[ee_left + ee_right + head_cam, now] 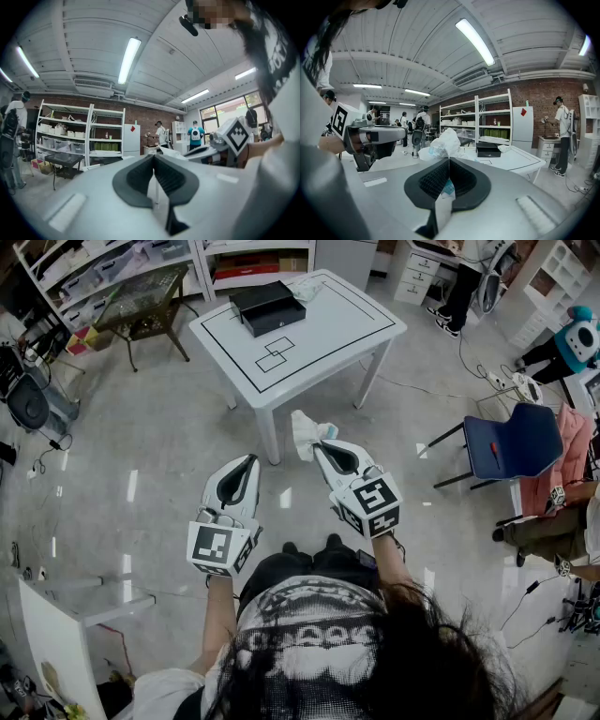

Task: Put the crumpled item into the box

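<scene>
Right gripper (321, 452), from my head view, held the crumpled item (305, 432) well short of the table (347, 324) bearing the box (267, 307). Left gripper view: my left gripper (153, 161) was closed, empty, spare. Right gripper view: jaws clamped the crumpled item (440, 145) for carrying.

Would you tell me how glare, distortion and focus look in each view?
Head view: even light, pale lamp glare streaks on the glossy grey floor, edges bowed. Left gripper view: strong fisheye, black corners, ceiling tube lamp blown out, shut left gripper soft up close. Right gripper view: same fisheye; crumpled white plastic wrapper in the right gripper fairly sharp.
</scene>
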The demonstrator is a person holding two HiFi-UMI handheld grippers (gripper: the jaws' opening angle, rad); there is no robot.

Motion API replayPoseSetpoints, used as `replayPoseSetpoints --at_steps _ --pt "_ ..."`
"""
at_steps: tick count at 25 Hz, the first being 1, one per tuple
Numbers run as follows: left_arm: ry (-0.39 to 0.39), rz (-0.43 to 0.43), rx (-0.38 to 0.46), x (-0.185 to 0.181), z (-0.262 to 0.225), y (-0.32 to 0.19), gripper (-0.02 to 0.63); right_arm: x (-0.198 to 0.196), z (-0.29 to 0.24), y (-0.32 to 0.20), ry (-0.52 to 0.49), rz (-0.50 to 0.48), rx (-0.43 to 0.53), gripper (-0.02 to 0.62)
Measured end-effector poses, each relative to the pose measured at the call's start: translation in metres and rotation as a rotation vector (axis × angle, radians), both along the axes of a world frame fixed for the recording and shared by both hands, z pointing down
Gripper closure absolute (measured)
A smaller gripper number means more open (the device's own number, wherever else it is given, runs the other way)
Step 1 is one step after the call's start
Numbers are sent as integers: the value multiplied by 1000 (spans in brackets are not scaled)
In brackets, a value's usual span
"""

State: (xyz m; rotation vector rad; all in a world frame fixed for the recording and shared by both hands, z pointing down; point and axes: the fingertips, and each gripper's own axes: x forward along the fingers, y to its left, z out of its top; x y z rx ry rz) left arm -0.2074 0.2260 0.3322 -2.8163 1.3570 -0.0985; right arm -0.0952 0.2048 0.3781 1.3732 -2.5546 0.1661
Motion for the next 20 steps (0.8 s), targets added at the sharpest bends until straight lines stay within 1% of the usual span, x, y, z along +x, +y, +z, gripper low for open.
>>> replayPoseSetpoints --at_steps 7,13,20 --pt "1 17 -11 -10 6 -7 606 -10 3 -9 -3 16 -4 586" --pt "-10 34 -5 -18 8 -13 606 -19 9 -13 9 21 -10 586" --pt "-26 49 1 -23 10 -32 606 -17 16 -30 20 35 -30 586"
